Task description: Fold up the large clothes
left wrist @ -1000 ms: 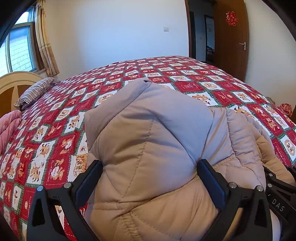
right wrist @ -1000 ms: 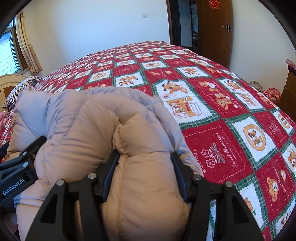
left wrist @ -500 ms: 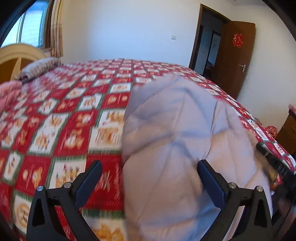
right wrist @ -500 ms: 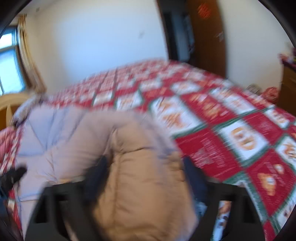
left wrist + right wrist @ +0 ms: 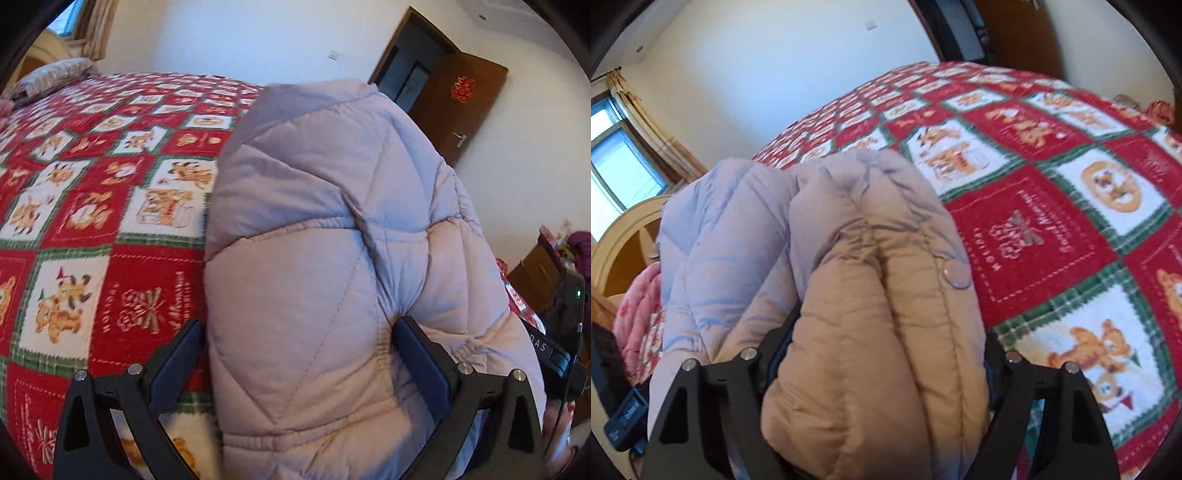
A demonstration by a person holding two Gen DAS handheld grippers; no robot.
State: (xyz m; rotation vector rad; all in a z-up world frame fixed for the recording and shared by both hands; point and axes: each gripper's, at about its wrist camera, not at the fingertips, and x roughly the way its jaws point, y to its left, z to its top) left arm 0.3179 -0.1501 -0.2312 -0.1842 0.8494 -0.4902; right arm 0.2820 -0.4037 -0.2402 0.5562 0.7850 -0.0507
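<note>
White walls and a brown door (image 5: 458, 110) stand behind a bed covered with a red patchwork quilt (image 5: 92, 192). On the quilt lies a puffy beige jacket (image 5: 332, 258), bunched up. The left tool (image 5: 295, 362) has the jacket between its fingers: the right finger presses into the padding, the left finger (image 5: 173, 369) stands just beside it, so a firm clamp cannot be told. The right tool (image 5: 882, 369) has a thick fold between its jaws, which are closing. One snap button (image 5: 955, 275) shows. Letters "DAS" are readable on the right tool's body in the left view. Compared with one second ago, the jacket sits more to the right in the left view, and more quilt is seen.
</note>
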